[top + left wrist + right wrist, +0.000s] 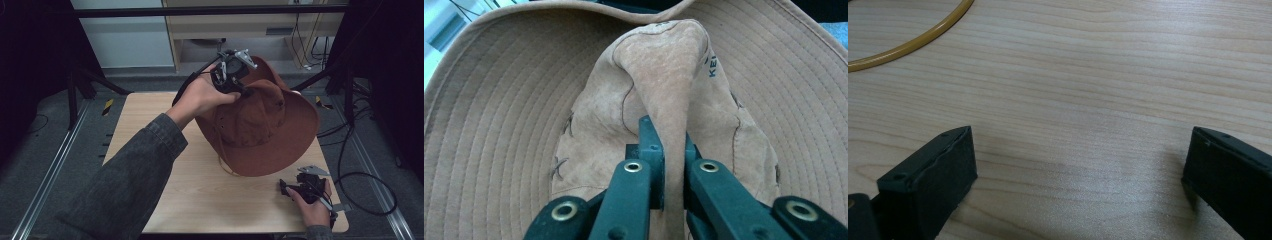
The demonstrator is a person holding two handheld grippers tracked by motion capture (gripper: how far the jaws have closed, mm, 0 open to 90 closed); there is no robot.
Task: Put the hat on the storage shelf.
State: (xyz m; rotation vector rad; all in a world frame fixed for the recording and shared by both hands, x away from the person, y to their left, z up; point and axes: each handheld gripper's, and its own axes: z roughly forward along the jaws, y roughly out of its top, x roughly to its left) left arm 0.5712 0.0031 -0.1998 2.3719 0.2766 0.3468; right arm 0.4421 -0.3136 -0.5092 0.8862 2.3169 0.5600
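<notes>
The left tongs [671,150] are clamped on a fold of the brown hat's [260,125] crown. The hat is tilted, crown toward the tongs, brim's lower edge on the counter [210,200]. The right tongs [1078,175] are spread wide, holding nothing, resting low over the counter near the hat's brim.

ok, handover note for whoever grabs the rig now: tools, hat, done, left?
Left tool: shut on a pinched fold of the brown hat's crown, holding the hat tilted, its lower brim at the table.
Right tool: open, holding nothing, low over the table's near right corner.
Hat cord: loops on the wood just beyond the right tool.
Done: hat gripped by the crown.
Left: probably lifting or setting the hat where it belongs; the right tool is free to help.
</notes>
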